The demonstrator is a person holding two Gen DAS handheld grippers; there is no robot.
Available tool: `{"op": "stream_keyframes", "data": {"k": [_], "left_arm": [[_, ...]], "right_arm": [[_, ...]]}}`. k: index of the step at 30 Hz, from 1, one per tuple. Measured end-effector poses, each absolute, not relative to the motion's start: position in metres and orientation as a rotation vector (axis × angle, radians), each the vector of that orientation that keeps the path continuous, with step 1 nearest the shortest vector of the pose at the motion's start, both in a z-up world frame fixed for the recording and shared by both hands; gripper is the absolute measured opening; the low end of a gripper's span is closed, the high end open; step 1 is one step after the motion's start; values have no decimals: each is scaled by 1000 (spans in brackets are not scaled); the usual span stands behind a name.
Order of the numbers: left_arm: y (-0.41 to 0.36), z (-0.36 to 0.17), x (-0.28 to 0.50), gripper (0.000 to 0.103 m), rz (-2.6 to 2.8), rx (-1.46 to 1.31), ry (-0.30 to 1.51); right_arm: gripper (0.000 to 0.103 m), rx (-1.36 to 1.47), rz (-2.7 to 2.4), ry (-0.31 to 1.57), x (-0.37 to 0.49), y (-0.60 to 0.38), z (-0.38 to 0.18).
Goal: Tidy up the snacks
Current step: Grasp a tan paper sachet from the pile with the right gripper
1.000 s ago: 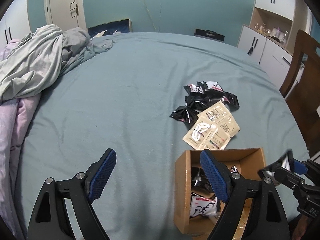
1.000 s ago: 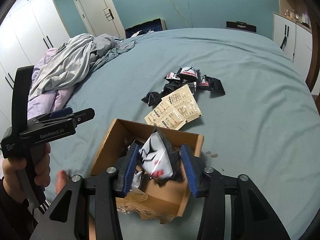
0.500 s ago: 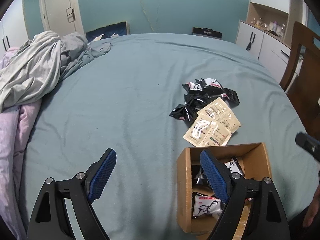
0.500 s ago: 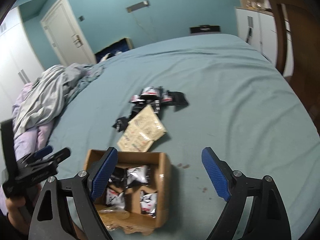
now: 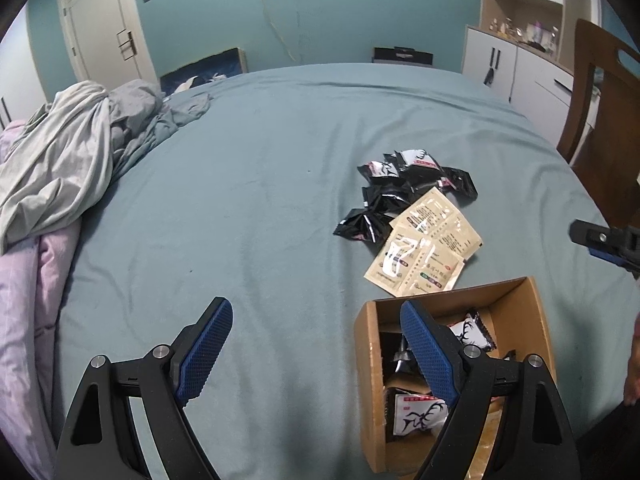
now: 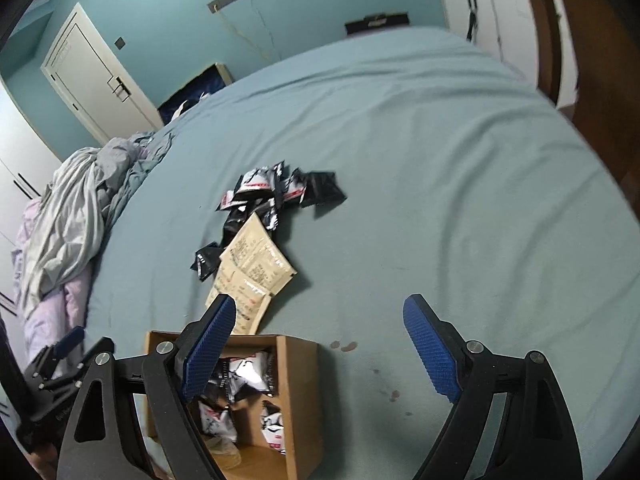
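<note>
Left gripper (image 5: pixel 316 354) and right gripper (image 6: pixel 326 350) held spread, empty — snack packets (image 5: pixel 404 188) heaped beyond cardboard box (image 5: pixel 370 364), more packets seen inside.

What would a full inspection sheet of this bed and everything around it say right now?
Surface: teal bed sheet, lightly wrinkled, a few small dark spots near the box.
Job's things: cardboard box open, several black-and-white snack packets inside; black snack packets and beige sachets piled loose on the sheet beyond it.
Clutter: crumpled grey bedding and a pink quilt at the bed's left edge.
Grippers: left gripper open, empty; right gripper open, empty.
Cables: thin cords hanging from a wall fixture.
Surroundings: white door, white cabinets, wooden chair.
</note>
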State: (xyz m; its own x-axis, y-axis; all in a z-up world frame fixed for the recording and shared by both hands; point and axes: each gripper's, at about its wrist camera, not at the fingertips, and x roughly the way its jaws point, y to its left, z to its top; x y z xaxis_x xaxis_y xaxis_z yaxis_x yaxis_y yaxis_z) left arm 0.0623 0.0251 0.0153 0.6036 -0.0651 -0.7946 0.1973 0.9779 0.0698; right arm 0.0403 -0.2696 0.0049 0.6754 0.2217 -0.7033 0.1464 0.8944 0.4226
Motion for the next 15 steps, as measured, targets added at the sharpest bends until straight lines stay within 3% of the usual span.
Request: {"op": "stream_keyframes", "data": {"k": [15], "left_arm": [[17,-5,83,87,-178,183,954]], "right_arm": [[86,421,250,1038,170,-250,-40]]}}
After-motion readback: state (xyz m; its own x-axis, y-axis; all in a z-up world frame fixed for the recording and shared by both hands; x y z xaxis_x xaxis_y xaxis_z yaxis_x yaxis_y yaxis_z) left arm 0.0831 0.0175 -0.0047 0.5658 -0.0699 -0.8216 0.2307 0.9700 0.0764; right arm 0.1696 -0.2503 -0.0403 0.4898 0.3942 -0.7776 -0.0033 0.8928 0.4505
